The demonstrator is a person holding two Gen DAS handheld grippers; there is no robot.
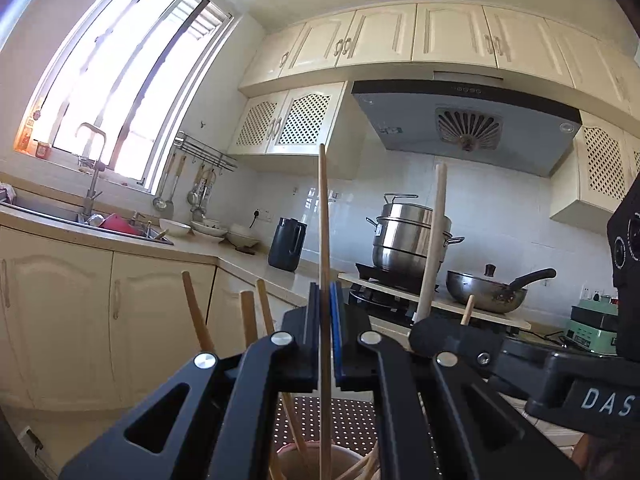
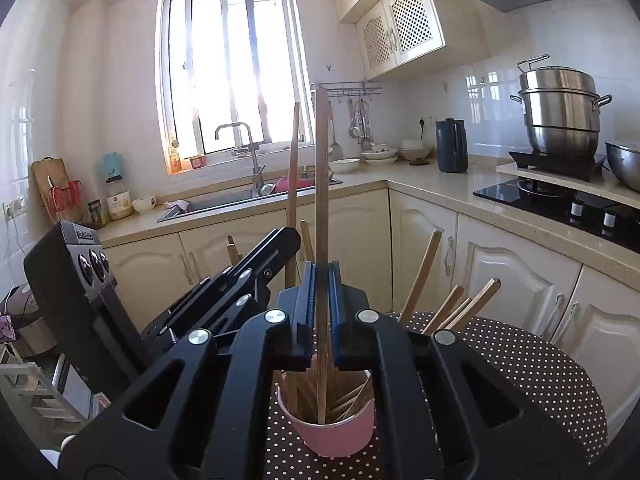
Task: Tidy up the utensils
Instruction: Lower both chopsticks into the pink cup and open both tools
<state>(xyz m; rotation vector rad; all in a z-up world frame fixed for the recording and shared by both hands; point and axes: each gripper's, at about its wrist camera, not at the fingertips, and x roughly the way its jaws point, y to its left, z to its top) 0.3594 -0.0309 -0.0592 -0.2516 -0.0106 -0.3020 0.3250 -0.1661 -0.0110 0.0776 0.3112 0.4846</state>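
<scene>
In the left wrist view my left gripper point(image 1: 325, 292) is shut on a long wooden chopstick point(image 1: 323, 208) that stands upright. Its lower end dips into the pink cup point(image 1: 286, 451) below. To the right, my right gripper point(image 1: 440, 336) holds a second chopstick point(image 1: 436, 232). In the right wrist view my right gripper point(image 2: 321, 276) is shut on its upright chopstick point(image 2: 321, 180), whose tip reaches into the pink cup point(image 2: 332, 436). The left gripper point(image 2: 288, 240) comes in from the left with its own chopstick point(image 2: 294, 168). Several more chopsticks point(image 2: 420, 276) lean out of the cup.
The cup stands on a round brown polka-dot surface point(image 2: 520, 360). Behind are cream cabinets, a counter with a sink point(image 2: 224, 200), a dark jug point(image 2: 451, 146), a steel steamer pot point(image 2: 560, 112) and a wok point(image 1: 486, 292) on the stove. A black appliance point(image 2: 76, 280) stands at the left.
</scene>
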